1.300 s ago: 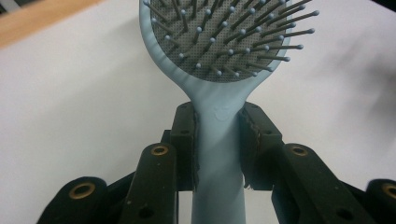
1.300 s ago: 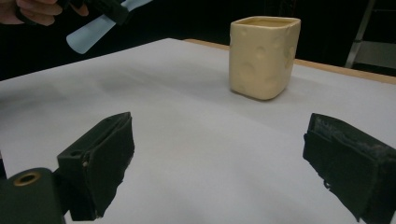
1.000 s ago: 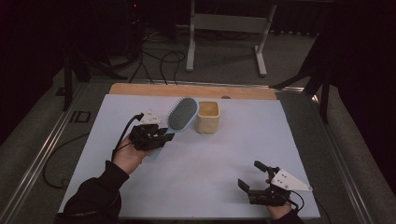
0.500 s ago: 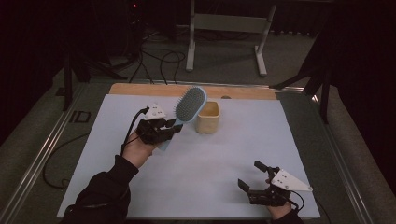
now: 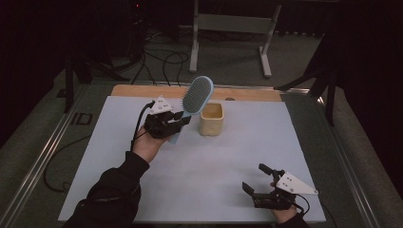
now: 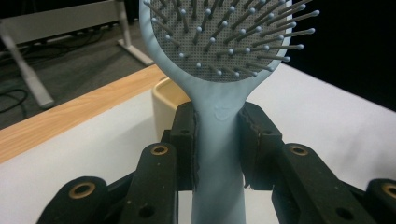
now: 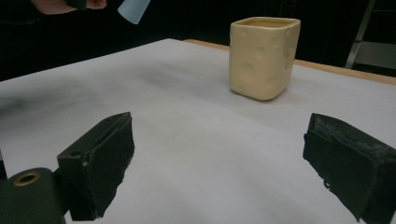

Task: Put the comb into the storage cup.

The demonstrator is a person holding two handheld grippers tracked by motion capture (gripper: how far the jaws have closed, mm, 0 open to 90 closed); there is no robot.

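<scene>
Left gripper view: the left tool [image 6: 217, 154] clamps the handle of a pale blue plastic paddle hairbrush [image 6: 219, 70], lifted upright just beside a cream square ceramic cup [image 5: 211, 118] on the white worktop [image 5: 214, 166]. Well apart, the right tool [image 7: 219, 168] rests wide open, empty.

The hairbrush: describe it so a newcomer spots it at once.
On the white table sheet, look toward the far wooden edge, left of the cream cup. There the left gripper clamps the hairbrush by its handle: pale blue, oval bristled head raised upward.
</scene>
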